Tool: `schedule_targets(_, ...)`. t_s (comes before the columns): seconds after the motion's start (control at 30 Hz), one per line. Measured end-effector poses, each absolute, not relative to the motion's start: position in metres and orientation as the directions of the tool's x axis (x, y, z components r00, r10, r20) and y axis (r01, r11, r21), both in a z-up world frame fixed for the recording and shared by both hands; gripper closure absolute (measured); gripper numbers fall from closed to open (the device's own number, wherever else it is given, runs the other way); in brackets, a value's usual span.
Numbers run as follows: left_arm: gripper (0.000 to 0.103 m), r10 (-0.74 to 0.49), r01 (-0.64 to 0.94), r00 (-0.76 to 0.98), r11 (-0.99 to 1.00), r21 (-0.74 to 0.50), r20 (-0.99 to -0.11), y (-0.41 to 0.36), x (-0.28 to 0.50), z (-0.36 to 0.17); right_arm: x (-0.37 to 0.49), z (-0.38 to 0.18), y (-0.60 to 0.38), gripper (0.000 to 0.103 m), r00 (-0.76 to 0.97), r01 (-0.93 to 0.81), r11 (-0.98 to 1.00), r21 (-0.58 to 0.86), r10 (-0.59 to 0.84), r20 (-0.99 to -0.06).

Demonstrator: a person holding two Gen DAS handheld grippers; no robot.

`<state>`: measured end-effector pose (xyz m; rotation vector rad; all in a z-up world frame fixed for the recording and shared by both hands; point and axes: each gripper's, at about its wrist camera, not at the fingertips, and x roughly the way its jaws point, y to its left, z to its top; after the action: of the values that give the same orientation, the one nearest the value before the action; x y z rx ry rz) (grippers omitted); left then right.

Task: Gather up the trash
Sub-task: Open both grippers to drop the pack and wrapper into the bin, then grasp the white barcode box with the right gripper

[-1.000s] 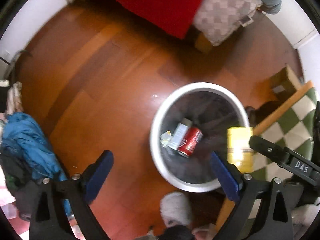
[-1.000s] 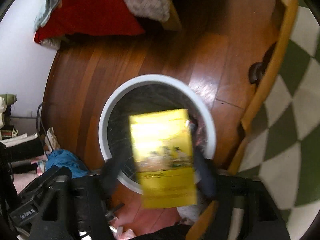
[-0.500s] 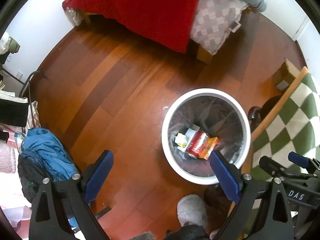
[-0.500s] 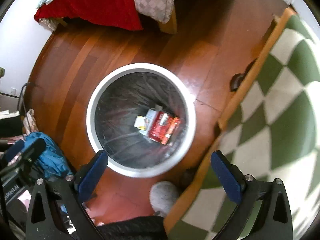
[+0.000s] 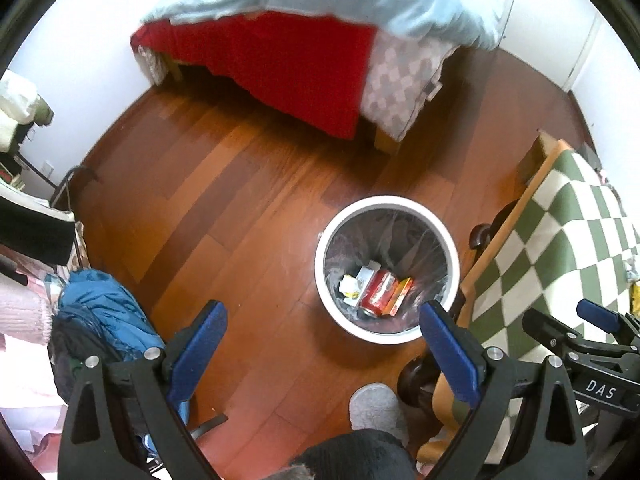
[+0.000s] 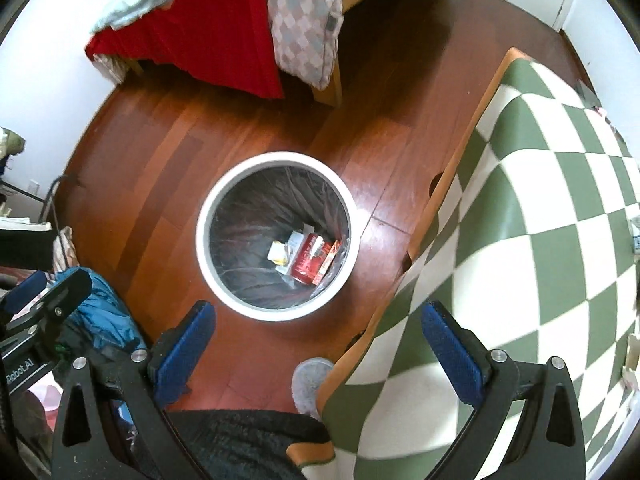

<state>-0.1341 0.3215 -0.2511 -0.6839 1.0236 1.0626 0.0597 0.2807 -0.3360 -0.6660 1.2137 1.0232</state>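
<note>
A white round trash bin [image 5: 332, 304] with a clear liner stands on the wood floor; it also shows in the right wrist view [image 6: 208, 264]. Inside lie a red can [image 5: 375, 296], a yellow-red box [image 5: 400, 302] and white wrappers [image 5: 354, 282]; the can [image 6: 306, 260] and the box [image 6: 328, 260] show in the right wrist view too. My left gripper [image 5: 322, 346] is open and empty, high above the floor just left of the bin. My right gripper [image 6: 320, 344] is open and empty, above the bin's near rim and the table edge.
A table with a green-and-white checked cloth [image 6: 520, 240] stands right of the bin. A bed with red and checked covers [image 5: 300, 52] is at the back. A blue jacket [image 5: 104, 312] lies on the left. A grey slipper [image 5: 376, 408] is on the floor below.
The yellow box left my right gripper and now lies in the bin. Both grippers have risen away from the bin, which looks smaller.
</note>
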Motion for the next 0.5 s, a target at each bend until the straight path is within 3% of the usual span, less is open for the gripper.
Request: schedule_targets(0.5, 0.005, 0.534, -0.921, 0.234, 0.389, -0.010, -0.812, 0.234, -0.142, -0.145, 0.048, -0.199, 0.170, 0.000, 0.017, -0.887, 0.398, 0.235, 0.536, -0.844)
